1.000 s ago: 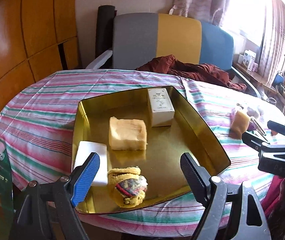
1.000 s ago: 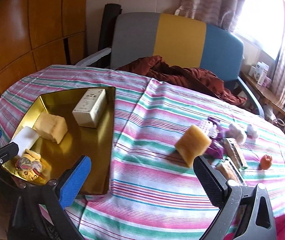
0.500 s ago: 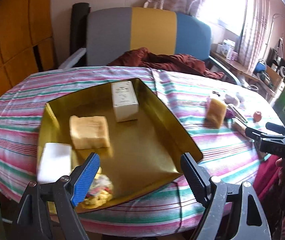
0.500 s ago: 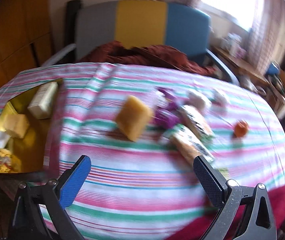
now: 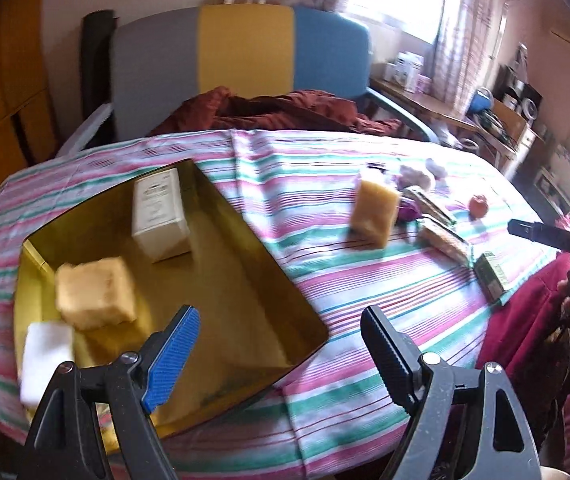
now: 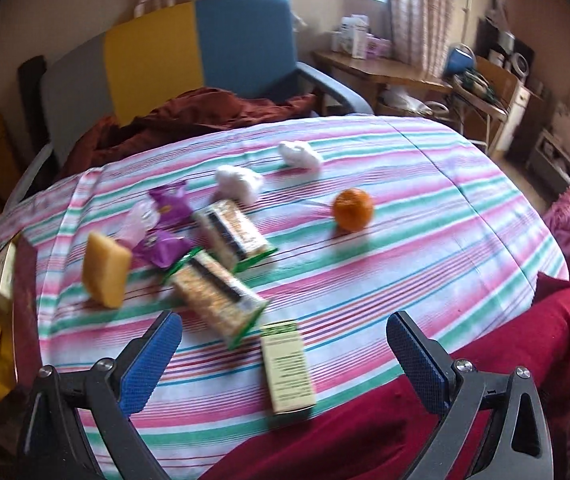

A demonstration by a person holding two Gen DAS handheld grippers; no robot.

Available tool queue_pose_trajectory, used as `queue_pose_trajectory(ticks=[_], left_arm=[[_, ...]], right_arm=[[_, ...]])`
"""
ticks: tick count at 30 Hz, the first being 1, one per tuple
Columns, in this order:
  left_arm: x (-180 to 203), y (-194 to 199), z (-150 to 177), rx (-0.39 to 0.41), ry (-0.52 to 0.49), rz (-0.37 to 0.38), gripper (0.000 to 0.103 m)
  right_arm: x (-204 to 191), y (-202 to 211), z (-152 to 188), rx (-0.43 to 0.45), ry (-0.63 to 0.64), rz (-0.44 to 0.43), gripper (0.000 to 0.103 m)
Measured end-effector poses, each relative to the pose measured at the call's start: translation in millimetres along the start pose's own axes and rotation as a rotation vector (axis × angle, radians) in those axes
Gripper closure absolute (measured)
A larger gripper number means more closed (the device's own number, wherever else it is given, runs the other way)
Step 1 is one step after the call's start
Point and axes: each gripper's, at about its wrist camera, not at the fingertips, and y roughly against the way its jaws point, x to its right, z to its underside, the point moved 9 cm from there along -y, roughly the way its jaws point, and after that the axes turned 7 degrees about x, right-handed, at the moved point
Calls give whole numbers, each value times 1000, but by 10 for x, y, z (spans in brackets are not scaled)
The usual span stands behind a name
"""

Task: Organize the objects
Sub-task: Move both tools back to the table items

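Observation:
A gold tray (image 5: 245,240) lies on the striped tablecloth (image 5: 325,184) at the left. In it are a cream box (image 5: 159,212), a yellow sponge (image 5: 93,294) and a white block (image 5: 45,356). My left gripper (image 5: 281,348) hovers open over the tray's near right corner, holding nothing. Loose on the cloth are a yellow sponge (image 6: 105,270), two snack bars (image 6: 217,292), purple wrappers (image 6: 165,220), white tissues (image 6: 239,182), an orange (image 6: 353,208) and a green-and-cream box (image 6: 287,366). My right gripper (image 6: 283,358) stands open just above that box.
A grey, yellow and blue chair (image 5: 241,52) with a dark red cloth (image 5: 269,110) stands behind the table. A red cloth (image 6: 445,400) drapes the near table edge. Wooden furniture (image 6: 405,72) with clutter lines the right wall.
Both grippers have swung to the right. The tray has slid toward the left of both views, and the loose snacks, orange and green-and-cream box have come into the right wrist view.

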Motion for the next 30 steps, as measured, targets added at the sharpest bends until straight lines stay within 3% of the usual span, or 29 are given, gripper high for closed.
queue_pose_trajectory(ticks=[8, 15, 17, 20, 25, 30], left_arm=[[494, -324, -160, -22, -86, 105, 16], [758, -680, -299, -62, -88, 179, 14], [804, -804, -334, -83, -80, 178, 13], [868, -979, -405, -102, -77, 181, 1], [945, -1240, -538, -121, -103, 164, 1], [1029, -1526, -624, -137, -162, 141, 1]], right_arm=[[81, -112, 39, -40, -78, -70, 0], [87, -155, 42, -55, -165, -179, 0], [81, -160, 47, -61, -188, -208, 0], [87, -163, 49, -64, -230, -257, 0], [127, -191, 68, -83, -306, -310, 0], [97, -193, 66, -87, -298, -322, 0]])
